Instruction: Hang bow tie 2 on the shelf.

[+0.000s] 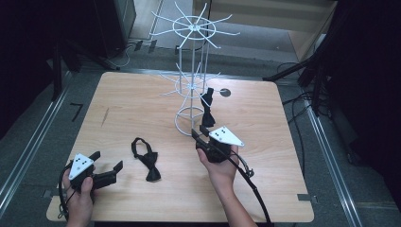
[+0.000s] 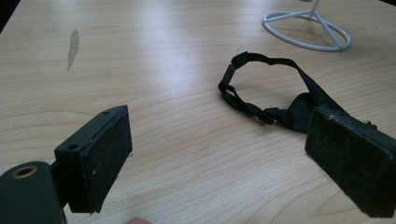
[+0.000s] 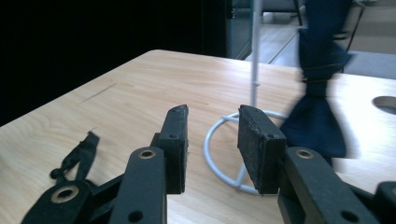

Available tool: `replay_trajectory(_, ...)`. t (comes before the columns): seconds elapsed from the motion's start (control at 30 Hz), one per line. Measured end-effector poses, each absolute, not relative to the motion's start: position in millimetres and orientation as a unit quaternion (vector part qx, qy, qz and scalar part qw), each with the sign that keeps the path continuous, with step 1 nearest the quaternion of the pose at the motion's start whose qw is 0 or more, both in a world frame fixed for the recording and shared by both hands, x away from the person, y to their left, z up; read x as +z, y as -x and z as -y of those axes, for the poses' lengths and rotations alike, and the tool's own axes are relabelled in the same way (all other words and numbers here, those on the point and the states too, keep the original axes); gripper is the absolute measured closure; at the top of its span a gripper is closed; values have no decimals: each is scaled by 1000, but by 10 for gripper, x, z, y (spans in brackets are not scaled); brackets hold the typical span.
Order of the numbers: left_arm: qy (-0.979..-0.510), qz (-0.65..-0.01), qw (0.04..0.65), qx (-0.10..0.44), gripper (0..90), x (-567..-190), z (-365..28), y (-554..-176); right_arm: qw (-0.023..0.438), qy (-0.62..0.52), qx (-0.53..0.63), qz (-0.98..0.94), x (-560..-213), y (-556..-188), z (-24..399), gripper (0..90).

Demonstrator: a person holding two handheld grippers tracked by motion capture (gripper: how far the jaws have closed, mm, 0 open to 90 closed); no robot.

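A black bow tie lies flat on the wooden table, its strap looped toward the far side. My left gripper rests low just left of it, jaws wide open. In the left gripper view the bow tie lies beyond the right pad, and my gripper holds nothing. A second bow tie hangs from the lower tier of a white wire rack. My right gripper sits at the rack's base, open and empty, with the hanging bow tie just beyond to its right.
The rack's ring base stands mid-table, its ring right behind my right jaws. A round hole marks the table's far side. A dark scuff sits at left. Cables trail off the near edge.
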State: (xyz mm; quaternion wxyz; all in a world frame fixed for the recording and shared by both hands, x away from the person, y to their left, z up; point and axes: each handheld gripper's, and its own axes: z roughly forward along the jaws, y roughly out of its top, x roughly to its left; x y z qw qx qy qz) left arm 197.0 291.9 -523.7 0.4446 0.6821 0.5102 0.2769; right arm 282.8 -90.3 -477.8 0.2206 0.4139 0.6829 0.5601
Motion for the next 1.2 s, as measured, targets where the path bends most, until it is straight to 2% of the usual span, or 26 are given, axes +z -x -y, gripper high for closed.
replay_trajectory(0.67,-683,-510,445,275,81,-5238,-2919,-1973,174,-391,555,-713,-4959,-2640,476,663)
replay_trajectory(1.2,-684,-510,445,274,81,-5238,-2920,-1977,115,-384,538,-741,-5176,-2505,93,640)
